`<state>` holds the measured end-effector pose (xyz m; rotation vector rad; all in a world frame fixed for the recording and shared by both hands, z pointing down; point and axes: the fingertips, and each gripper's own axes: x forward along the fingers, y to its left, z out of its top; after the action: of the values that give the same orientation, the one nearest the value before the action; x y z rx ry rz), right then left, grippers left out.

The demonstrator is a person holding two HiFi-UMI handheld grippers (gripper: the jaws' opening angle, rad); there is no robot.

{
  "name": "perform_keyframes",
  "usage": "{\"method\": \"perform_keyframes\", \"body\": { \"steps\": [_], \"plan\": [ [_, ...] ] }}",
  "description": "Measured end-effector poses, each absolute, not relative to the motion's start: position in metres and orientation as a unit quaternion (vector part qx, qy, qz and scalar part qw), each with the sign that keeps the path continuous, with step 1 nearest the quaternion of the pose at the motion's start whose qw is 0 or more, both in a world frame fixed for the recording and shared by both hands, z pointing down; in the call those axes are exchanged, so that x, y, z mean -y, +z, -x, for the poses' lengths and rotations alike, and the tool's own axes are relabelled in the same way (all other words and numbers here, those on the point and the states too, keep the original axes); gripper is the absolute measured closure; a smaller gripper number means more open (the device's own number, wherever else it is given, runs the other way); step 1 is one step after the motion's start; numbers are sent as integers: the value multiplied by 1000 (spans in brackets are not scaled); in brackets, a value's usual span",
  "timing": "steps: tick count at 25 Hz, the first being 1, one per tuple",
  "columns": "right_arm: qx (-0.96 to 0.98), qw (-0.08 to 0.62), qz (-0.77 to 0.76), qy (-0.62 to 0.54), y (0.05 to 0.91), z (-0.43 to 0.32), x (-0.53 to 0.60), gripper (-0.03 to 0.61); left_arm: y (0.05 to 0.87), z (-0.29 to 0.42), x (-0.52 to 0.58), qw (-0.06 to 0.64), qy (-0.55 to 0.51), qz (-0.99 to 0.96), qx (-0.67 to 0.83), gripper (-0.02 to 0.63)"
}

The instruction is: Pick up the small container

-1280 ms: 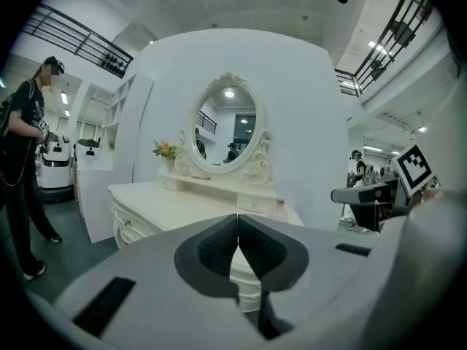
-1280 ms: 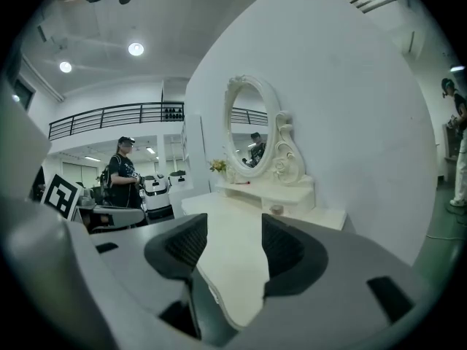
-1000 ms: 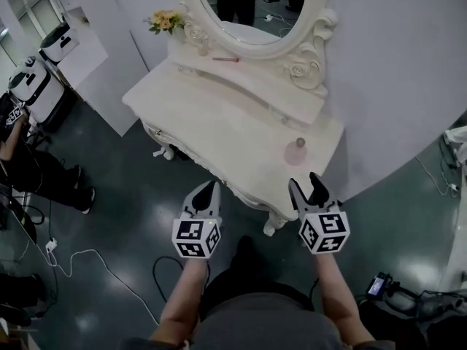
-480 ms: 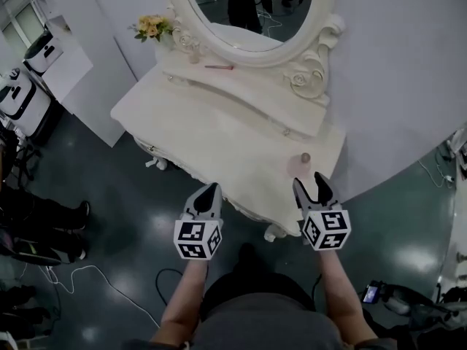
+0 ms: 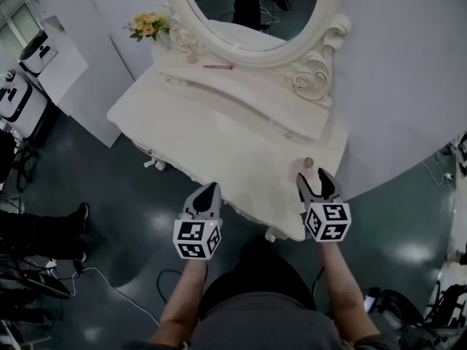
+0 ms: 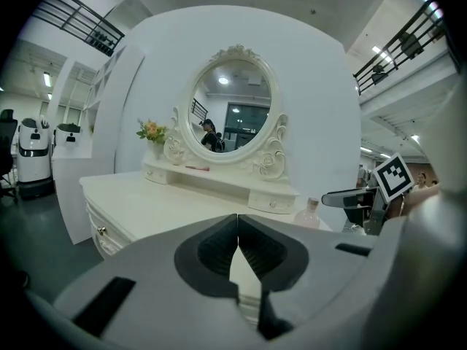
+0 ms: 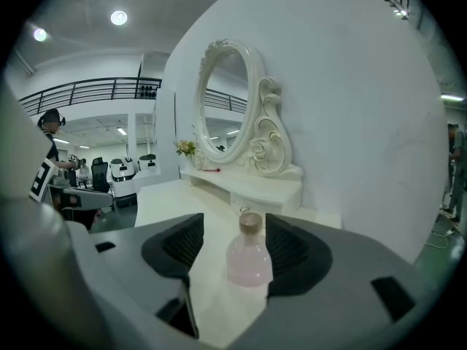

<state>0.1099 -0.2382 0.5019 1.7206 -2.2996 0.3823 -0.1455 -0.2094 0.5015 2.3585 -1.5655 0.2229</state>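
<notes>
Pink small container (image 5: 299,168) stands near the right front corner of the table (image 5: 219,133). The right tool (image 5: 314,176) has come closer, and its jaws have just been opening. Now they sit spread on both sides of the small container, not squeezing it. I think the squeeze comes next. The left tool (image 5: 210,188) is pressed together and empty.

Pink container (image 7: 249,262) — cream table (image 5: 211,138)

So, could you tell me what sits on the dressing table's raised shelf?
A bunch of flowers at one end, a slim red item and the oval mirror; what its drawers hold is hidden.
</notes>
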Motion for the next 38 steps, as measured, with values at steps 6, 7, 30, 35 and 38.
{"method": "perform_keyframes", "body": {
  "steps": [6,7,30,35,38],
  "plan": [
    [787,130,-586,140,514,-113,260,314,501,146,226,151,81,-816,552,607],
    [788,131,-585,142,516,-113,264,314,502,145,230,152,82,-816,552,607],
    [804,153,-556,148,550,-110,299,410,527,120,280,178,109,-804,556,607],
    [809,159,-552,128,547,-107,299,442,524,118,280,174,110,-806,555,607],
    [812,163,-547,122,546,-106,297,446,521,119,278,172,110,-805,557,607]
  ]
}}
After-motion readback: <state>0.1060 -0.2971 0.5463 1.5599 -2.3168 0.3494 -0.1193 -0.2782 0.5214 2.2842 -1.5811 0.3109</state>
